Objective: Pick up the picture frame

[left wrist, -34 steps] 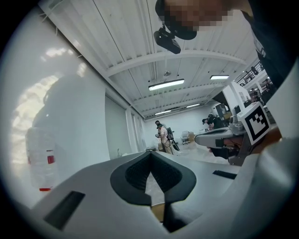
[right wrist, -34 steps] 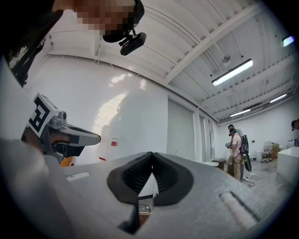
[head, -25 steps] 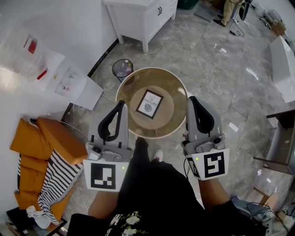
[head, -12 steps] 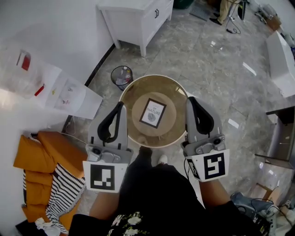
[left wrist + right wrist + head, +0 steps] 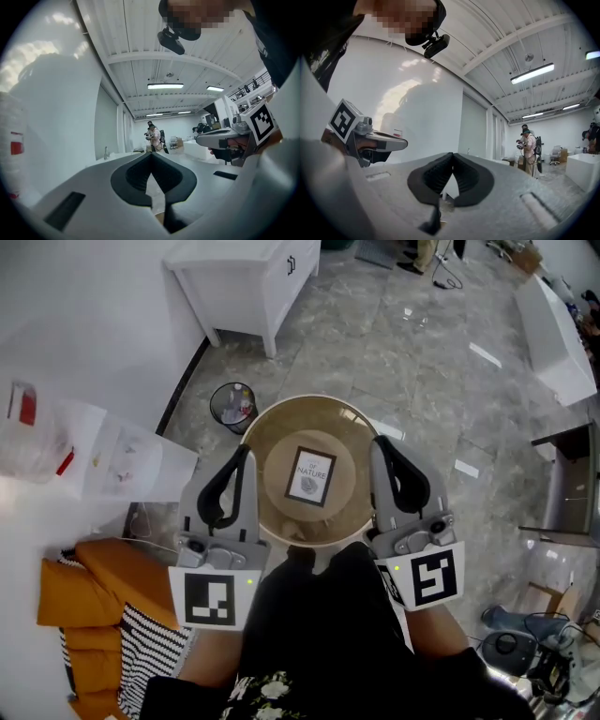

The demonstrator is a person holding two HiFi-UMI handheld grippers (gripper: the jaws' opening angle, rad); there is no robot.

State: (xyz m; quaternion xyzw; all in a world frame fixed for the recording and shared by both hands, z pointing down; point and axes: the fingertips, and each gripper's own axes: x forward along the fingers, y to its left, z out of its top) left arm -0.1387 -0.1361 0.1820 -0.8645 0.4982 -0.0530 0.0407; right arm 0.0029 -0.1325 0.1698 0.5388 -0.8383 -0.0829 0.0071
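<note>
Reaching farther alongside the picture frame (image 5: 310, 475) than a second ago, left gripper (image 5: 244, 454) and right gripper (image 5: 380, 443) stay closed, empty.

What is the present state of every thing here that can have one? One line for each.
picture frame: lying flat, face up, on the round table, untouched.
left gripper: jaws shut, empty.
right gripper: jaws shut, empty.
waste bin: upright on the floor, some rubbish inside.
</note>
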